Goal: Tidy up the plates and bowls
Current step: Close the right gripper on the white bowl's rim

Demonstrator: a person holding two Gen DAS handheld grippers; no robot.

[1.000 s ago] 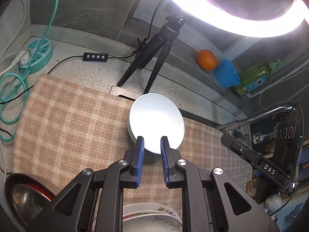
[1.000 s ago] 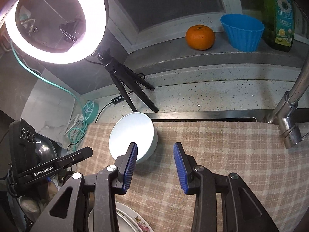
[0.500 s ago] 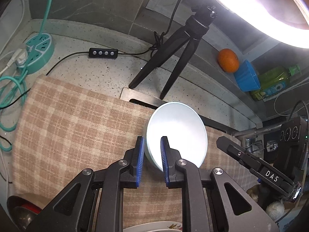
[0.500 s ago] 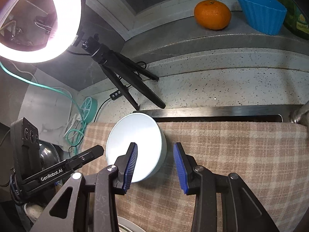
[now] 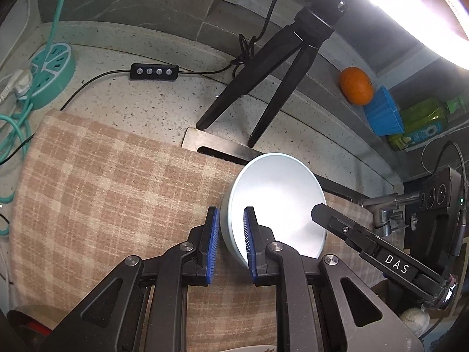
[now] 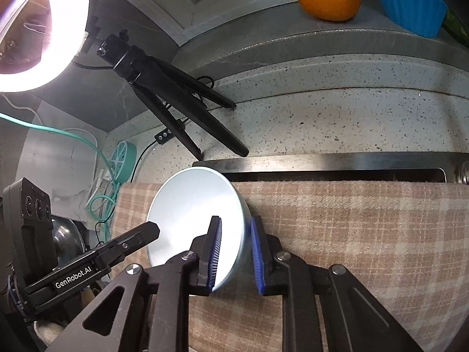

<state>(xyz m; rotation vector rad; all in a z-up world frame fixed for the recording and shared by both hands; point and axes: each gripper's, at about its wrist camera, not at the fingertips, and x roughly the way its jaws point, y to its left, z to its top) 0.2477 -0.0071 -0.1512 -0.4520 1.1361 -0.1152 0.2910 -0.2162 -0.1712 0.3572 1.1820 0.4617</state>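
Observation:
A pale blue bowl [image 5: 281,199] [image 6: 187,211] sits on a tan checked cloth [image 5: 102,182] at the sink's edge. My left gripper [image 5: 231,234] straddles the bowl's left rim, one blue pad inside and one outside. A thin gap shows at the outer pad, so it stands narrowly open. In the right wrist view one of the left gripper's fingers [image 6: 146,231] reaches over the bowl. My right gripper [image 6: 236,246] straddles the opposite rim with its jaws closing, the wall between them and the outer pad against it. One of the right gripper's fingers [image 5: 325,214] shows inside the bowl.
A black tripod [image 5: 263,88] with a ring light stands behind the bowl, its cable and remote on the counter. A teal power strip [image 5: 49,73] lies far left. An orange [image 5: 356,86], a blue cup [image 5: 384,114] and a green bottle [image 5: 425,120] line the ledge. The faucet [image 5: 384,205] is at right.
Both grippers have come down and forward onto the bowl, one on each side of it. The right gripper's jaws have narrowed around the rim. The left jaws kept their width.

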